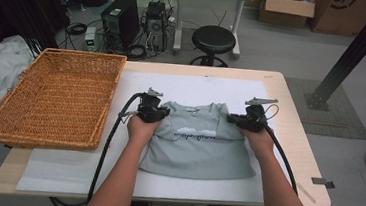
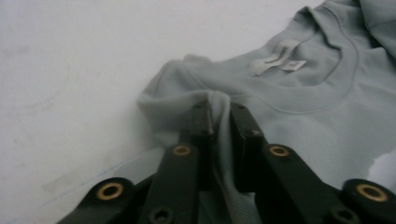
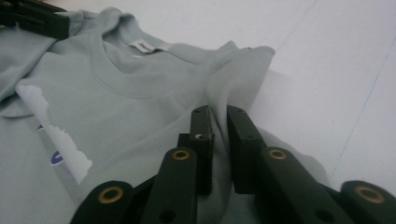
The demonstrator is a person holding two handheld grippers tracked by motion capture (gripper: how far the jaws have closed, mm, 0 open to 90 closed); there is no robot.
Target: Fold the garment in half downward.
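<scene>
- A pale grey-green T-shirt (image 1: 200, 144) was laid flat on a white mat (image 1: 65, 168) near the middle of the table, with its collar turned away from the person and its hem towards them.
- A white printed band with small dark lettering (image 1: 196, 133) was seen running across the chest of the shirt.
- Inside the back of the collar, a small white label (image 2: 275, 60) was sewn; it was also seen in the right gripper view.
- The shirt's left shoulder was pinched by the left gripper (image 2: 219, 109): its two black jaws were pressed together on a raised ridge of fabric, which was drawn up between them.
- The shirt's right shoulder was pinched in the same way by the right gripper (image 3: 218, 114), with a fold of cloth gathered between its closed jaws and lifted slightly off the mat.
- In the high view, the left gripper (image 1: 162, 112) and the right gripper (image 1: 234, 119) were held at either side of the collar, well apart, each gripped in one of the person's hands, with the forearms entering from the bottom edge.
- A black cable (image 1: 107, 146) was trailed from the left gripper down over the near edge of the table.
- A light wooden table (image 1: 293, 143) was seen under the mat.
- A shallow woven wicker basket (image 1: 51, 96) was placed on the left end of the table, just beside the mat's edge and apart from the shirt.
- Beyond the table, a black round stool (image 1: 213, 39) was stood on the grey floor.
</scene>
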